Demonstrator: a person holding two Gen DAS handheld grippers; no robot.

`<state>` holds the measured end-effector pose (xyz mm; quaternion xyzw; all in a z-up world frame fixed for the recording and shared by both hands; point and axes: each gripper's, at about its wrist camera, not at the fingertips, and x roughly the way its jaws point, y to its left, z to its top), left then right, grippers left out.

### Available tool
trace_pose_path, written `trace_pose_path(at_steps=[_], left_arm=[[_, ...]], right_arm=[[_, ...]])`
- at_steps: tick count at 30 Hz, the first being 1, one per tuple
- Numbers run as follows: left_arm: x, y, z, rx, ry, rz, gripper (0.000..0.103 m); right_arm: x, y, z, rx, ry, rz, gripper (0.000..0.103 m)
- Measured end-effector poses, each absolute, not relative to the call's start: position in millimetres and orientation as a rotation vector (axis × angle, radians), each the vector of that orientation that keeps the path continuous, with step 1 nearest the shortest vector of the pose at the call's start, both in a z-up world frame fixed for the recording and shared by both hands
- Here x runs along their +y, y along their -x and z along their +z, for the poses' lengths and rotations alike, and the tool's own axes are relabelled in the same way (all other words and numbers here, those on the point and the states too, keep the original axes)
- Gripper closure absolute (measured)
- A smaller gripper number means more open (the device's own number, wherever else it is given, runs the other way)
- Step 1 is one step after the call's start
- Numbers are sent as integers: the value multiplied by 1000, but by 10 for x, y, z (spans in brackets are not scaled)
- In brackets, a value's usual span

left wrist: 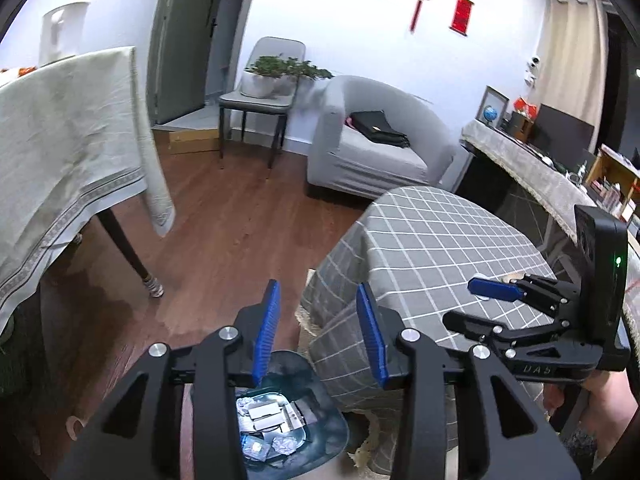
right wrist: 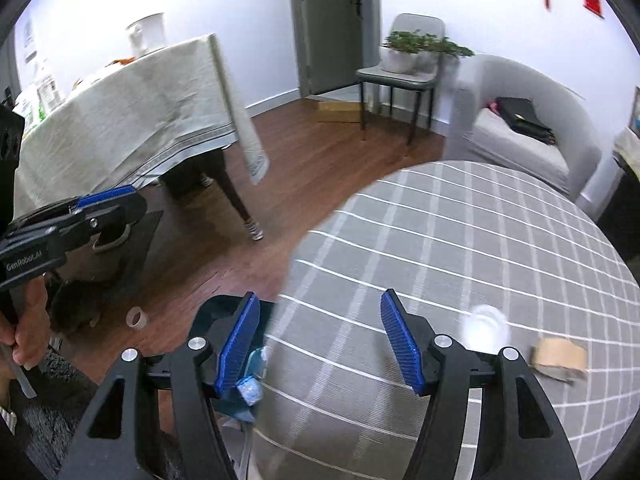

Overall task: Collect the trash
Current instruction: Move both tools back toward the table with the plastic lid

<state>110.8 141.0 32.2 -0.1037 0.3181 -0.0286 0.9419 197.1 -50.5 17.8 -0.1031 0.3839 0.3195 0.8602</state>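
- The left gripper [left wrist: 320, 334] hangs over the floor beside the round table [left wrist: 432, 248]; its blue pads stand apart with nothing between them.
- Below and just behind those jaws sits the trash bin [left wrist: 320, 400], dark and lined with plastic, holding crumpled foil [left wrist: 286, 446] and white paper pieces [left wrist: 266, 416].
- The right gripper [right wrist: 320, 344] is over the checked tablecloth [right wrist: 460, 240]; its jaws are parted and grasp nothing.
- To the right of the right gripper's jaws, on the cloth, lie a blurred white piece [right wrist: 486, 326] and, further right, a brown cardboard scrap [right wrist: 560, 358]; both are loose on the table.
- By the right gripper's left finger the bin's rim [right wrist: 218, 312] shows, with a bluish wad [right wrist: 250, 390] just under the pad.
- Readable writing: "GenRobot.AI" [right wrist: 26, 262] on the left gripper's body in the right wrist view; "DAS" [left wrist: 538, 370] on the right gripper's body in the left wrist view.
- A hand [right wrist: 28, 332] grips the left gripper's handle.
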Motion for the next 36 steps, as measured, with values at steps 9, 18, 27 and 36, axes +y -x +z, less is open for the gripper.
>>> trace_pose_path(at_steps=[9, 18, 27, 36], left_arm=[[843, -1299, 290, 653, 144, -156, 49], [193, -1605, 160, 693, 72, -241, 41], [-357, -1815, -34, 747, 11, -283, 36], [-687, -2035, -205, 796, -32, -291, 36]], right_arm=[[-1134, -2069, 250, 794, 150, 566, 39], [-1712, -2169, 276, 787, 92, 460, 39], [-2114, -2269, 276, 798, 38, 401, 39], [-2333, -2295, 203, 830, 32, 375, 32]])
